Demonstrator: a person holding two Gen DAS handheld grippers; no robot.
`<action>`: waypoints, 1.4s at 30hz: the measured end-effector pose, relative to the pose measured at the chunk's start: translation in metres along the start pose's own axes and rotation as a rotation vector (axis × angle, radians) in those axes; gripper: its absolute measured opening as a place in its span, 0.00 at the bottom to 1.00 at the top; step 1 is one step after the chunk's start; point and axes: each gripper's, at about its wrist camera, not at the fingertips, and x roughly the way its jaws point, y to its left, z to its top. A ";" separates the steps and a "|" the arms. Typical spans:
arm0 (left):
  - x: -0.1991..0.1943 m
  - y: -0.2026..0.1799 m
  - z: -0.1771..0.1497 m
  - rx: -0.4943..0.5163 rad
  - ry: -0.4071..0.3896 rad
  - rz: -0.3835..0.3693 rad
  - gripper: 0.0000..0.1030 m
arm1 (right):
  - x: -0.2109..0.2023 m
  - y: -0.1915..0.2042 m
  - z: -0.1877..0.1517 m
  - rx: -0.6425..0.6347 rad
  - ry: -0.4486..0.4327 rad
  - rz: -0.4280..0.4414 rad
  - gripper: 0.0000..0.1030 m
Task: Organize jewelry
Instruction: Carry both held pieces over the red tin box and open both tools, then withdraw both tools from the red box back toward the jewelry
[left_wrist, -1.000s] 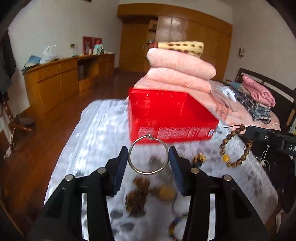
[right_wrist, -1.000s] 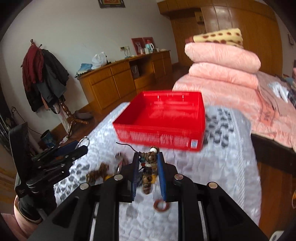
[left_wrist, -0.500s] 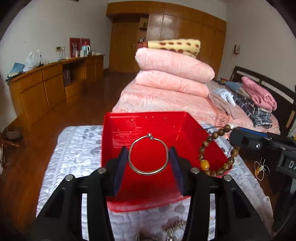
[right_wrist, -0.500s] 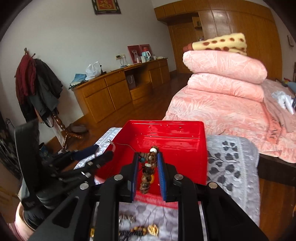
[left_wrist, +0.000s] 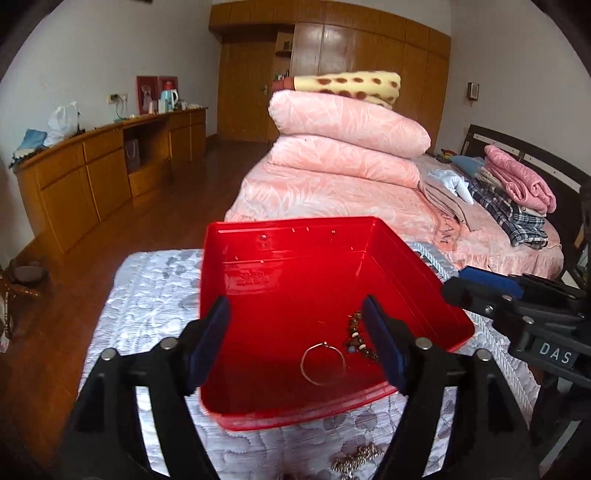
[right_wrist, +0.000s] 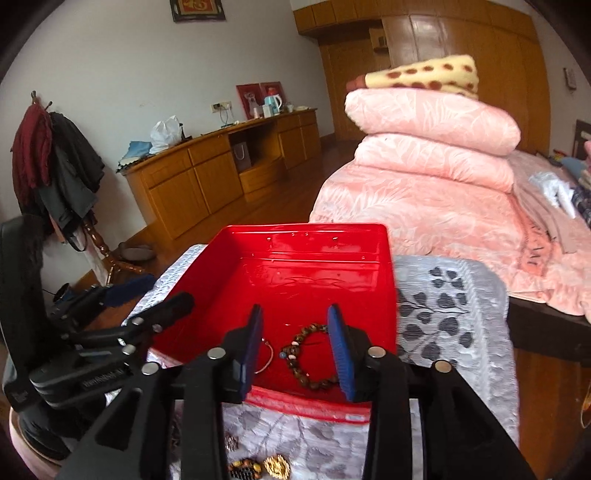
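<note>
- Left hand-held gripper (left_wrist: 295, 341): jaws opening, nothing between the pads; it hangs over the near edge of the red tray (left_wrist: 288, 236).
- Ring (left_wrist: 322, 363): loose on the tray floor below that hand-held gripper, just left of the beads (right_wrist: 308, 356).
- Right hand-held gripper (right_wrist: 295, 349): jaws opening, beads lying on the tray floor below its gap, unpinched.
- Beyond both, the tray's far half is bare.
- More jewelry (right_wrist: 258, 467) lies on the quilt (right_wrist: 450, 306) under the right hand-held gripper, outside the tray's near edge.

Open red tray (left_wrist: 295, 236), low walls
</note>
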 end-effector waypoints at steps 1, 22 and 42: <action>-0.008 0.000 -0.002 0.003 -0.012 0.005 0.76 | -0.009 0.000 -0.005 0.000 -0.014 -0.008 0.45; -0.129 -0.004 -0.116 -0.034 -0.038 0.104 0.93 | -0.098 0.008 -0.134 0.075 -0.021 -0.078 0.74; -0.115 -0.040 -0.175 0.015 0.100 0.080 0.93 | -0.089 0.020 -0.175 0.059 0.086 -0.063 0.66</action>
